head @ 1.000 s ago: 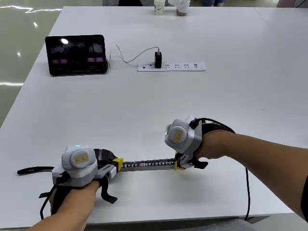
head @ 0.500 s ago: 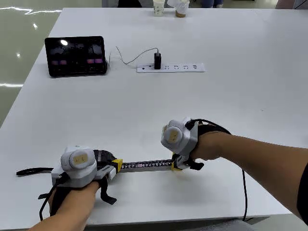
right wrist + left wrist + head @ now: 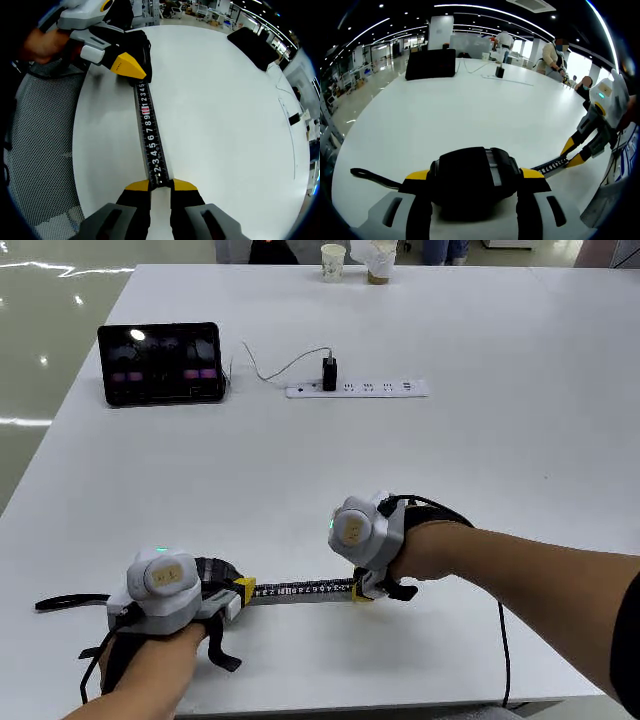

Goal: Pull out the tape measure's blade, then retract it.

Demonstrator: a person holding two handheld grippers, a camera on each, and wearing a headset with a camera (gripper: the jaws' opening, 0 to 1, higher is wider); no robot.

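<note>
The black tape measure case (image 3: 213, 572) lies on the white table (image 3: 450, 460) at the near left, with my left gripper (image 3: 240, 592) shut on it; the left gripper view has the case (image 3: 470, 175) wedged between the yellow tips of that gripper (image 3: 476, 178). The blade (image 3: 300, 590) runs right from the case, flat on the table. My right gripper (image 3: 358, 592) is shut on the blade's tip. In the right gripper view the numbered blade (image 3: 149, 135) leads from my right gripper (image 3: 161, 186) to the case (image 3: 142, 45) in the left gripper (image 3: 127, 65).
A dark tablet (image 3: 160, 363) stands at the far left. A white power strip (image 3: 365, 389) with a black charger (image 3: 328, 370) lies mid-table, paper cups (image 3: 333, 260) at the far edge. The case's black strap (image 3: 65, 601) trails left. The table's near edge is close.
My right gripper has moved left towards the case with the blade tip in it, so less blade is out. The left gripper and case have stayed put. The head camera has shifted slightly.
</note>
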